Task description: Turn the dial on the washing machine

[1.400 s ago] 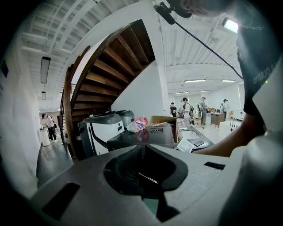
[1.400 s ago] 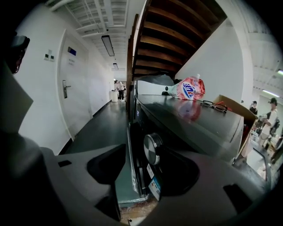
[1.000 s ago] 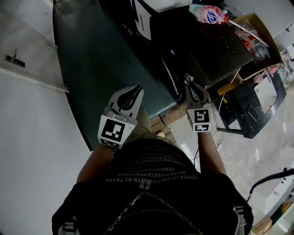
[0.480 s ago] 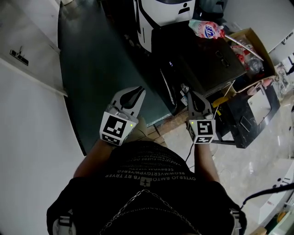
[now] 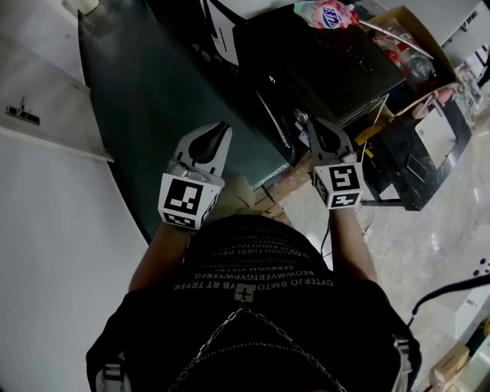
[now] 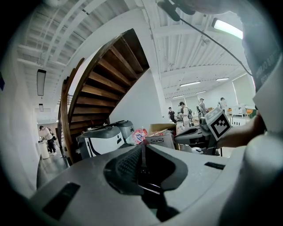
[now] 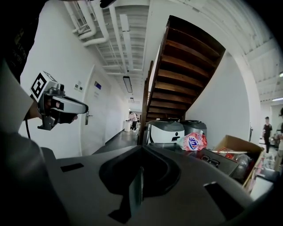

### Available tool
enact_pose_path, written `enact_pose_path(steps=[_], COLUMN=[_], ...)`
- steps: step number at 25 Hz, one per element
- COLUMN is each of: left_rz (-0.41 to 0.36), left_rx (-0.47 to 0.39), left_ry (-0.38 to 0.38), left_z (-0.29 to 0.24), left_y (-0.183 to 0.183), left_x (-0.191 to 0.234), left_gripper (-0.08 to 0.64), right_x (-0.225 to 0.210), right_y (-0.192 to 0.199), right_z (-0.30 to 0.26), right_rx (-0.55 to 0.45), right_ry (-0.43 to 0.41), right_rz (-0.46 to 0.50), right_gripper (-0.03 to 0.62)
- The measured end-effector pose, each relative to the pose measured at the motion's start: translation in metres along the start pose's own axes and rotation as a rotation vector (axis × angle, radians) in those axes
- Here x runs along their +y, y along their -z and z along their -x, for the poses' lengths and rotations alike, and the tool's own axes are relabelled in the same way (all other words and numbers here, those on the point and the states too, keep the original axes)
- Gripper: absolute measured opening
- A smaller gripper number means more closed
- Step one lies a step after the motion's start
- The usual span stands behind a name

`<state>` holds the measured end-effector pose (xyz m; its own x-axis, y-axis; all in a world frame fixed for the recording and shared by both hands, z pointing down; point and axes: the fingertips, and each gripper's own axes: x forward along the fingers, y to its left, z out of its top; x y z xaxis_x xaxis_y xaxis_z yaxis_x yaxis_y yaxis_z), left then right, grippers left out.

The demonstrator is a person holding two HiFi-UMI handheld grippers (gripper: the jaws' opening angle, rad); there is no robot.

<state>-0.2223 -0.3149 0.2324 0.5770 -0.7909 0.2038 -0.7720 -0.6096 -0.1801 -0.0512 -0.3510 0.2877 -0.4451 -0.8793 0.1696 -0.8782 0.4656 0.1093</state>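
**Both tongs shut, right one up at the machine's front edge**

We're looking down over the person's shoulders, black top point(image 5: 253, 306) filling the bottom of the head view, 2 grippers held out ahead. The right gripper point(image 5: 311, 123) points at the dark washing machine point(image 5: 333, 73), tips just beside its front edge. On that edge, close to the corner nearest the person, sits a small pale knob, the dial point(image 5: 299, 116). It's tiny and dim from up here, and whether the tips touch it I cannot tell. The right gripper view settles the tongs: the 2 jaws are pressed together, seam to seam, nothing pinched between them, looking out across the machine's top.

Over to the left gripper point(image 5: 220, 129). It hangs well apart from the machine, out over the dark floor point(image 5: 153, 99), roughly abreast of its partner. The left gripper view shows these jaws pressed together too, nothing between them, and the right gripper with its marker cube shows off to one side.

On the machine's top, a pink and white detergent bag point(image 5: 325, 13) lies at the far edge. A cardboard box point(image 5: 438, 52) stands beside the machine's far right corner, full of clutter. Beyond, the right gripper view picks up a white and grey appliance point(image 7: 164, 130) at the foot of a wooden staircase point(image 7: 185, 66).
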Motion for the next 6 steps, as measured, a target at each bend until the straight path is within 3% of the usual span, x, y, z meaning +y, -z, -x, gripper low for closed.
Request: enact_pose_path(steps=[6], left_rz=[0.007], left_rx=[0.005], left_ry=[0.019], left_z=[-0.013], left_y=[0.001], left_x=[0.006], left_gripper=[0.032], right_x=[0.003], right_y=[0.000], right_z=[-0.007], right_rx=[0.008], right_ry=[-0.010], right_rz=[-0.048], right_gripper=[-0.005])
